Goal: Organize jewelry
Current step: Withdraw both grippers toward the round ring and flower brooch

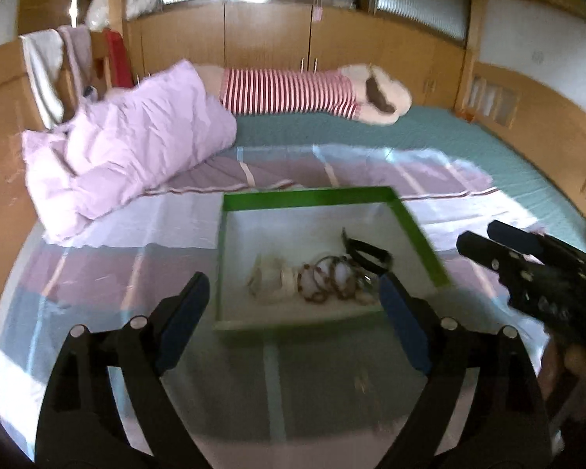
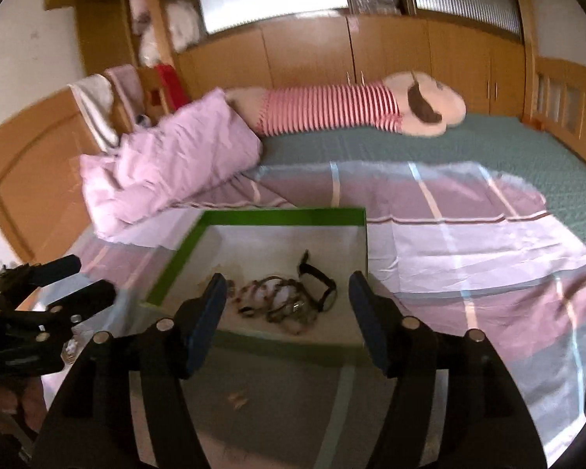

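A shallow box with a green rim [image 1: 308, 195] [image 2: 285, 215] and a white inside lies on the bedsheet. In it is a tangle of beaded bracelets [image 1: 328, 279] [image 2: 273, 301], with a black strap watch [image 1: 367, 254] [image 2: 320, 285] beside them. My left gripper [image 1: 293, 293] [image 2: 92, 275] stands open just in front of the box's near edge, nothing between its blue pads. My right gripper [image 2: 287, 293] [image 1: 478, 236] is also open and empty, at the box's near right corner. A small pale item [image 2: 236, 396] lies on the sheet under the right gripper; what it is cannot be told.
A crumpled pink duvet [image 1: 129, 144] is heaped at the left, and a long striped plush toy [image 1: 293, 90] lies along the far side of the bed. Wooden cupboards [image 2: 312, 54] line the wall behind. Checked sheet [image 2: 468, 254] spreads right of the box.
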Demonstrator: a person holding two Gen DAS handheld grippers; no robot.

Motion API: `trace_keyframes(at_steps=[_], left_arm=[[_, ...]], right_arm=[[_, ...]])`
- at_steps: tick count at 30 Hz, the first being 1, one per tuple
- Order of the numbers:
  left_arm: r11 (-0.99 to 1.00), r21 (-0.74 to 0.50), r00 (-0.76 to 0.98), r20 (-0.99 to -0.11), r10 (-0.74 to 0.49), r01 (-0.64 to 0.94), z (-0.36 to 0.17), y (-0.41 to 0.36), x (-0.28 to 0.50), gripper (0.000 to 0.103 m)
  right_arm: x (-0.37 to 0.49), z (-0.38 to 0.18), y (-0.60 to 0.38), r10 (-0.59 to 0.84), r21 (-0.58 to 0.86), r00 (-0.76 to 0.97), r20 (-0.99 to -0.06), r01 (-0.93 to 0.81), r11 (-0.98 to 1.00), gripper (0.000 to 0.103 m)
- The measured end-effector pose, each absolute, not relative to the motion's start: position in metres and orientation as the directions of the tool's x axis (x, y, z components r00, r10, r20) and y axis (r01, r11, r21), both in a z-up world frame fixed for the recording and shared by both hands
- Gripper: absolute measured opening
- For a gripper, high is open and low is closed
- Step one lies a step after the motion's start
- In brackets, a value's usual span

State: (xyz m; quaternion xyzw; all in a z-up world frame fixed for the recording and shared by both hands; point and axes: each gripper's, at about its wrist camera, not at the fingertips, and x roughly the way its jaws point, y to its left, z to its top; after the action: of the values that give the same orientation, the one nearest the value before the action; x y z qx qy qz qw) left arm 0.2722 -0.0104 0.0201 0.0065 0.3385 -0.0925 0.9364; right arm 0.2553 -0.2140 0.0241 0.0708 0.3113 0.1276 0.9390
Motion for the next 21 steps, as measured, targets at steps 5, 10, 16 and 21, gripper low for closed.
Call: trace_keyframes(at_steps=[5,10,16,21], left_arm=[[0.984,-0.049,0.777,-0.607,-0.164,0.169,0.032,0.015,0.172,0.088],[0.989,-0.095,0.743,-0.653,-0.146,0.111,0.007,0.023,0.118,0.088],[0.988,-0.054,0.736,-0.662,-0.142,0.142,-0.011,0.012,0.090,0.088],[0.988,-0.057,0.720,-0.679,-0.143,0.142,-0.018,0.011,0.085,0.088]], right_arm=[[0.163,0.013,-0.206,0.325,0.244,0.741,-0.587,-0.220,0.944,0.064],[0.116,-0.006,-0.180,0.323,0.164,0.702,-0.635,-0.286,0.944,0.064],[0.101,-0.007,-0.171,0.335,0.138,0.687,-0.645,-0.327,0.935,0.064],[0.095,-0.008,-0.170,0.332,0.129,0.686,-0.647,-0.331,0.935,0.064]])
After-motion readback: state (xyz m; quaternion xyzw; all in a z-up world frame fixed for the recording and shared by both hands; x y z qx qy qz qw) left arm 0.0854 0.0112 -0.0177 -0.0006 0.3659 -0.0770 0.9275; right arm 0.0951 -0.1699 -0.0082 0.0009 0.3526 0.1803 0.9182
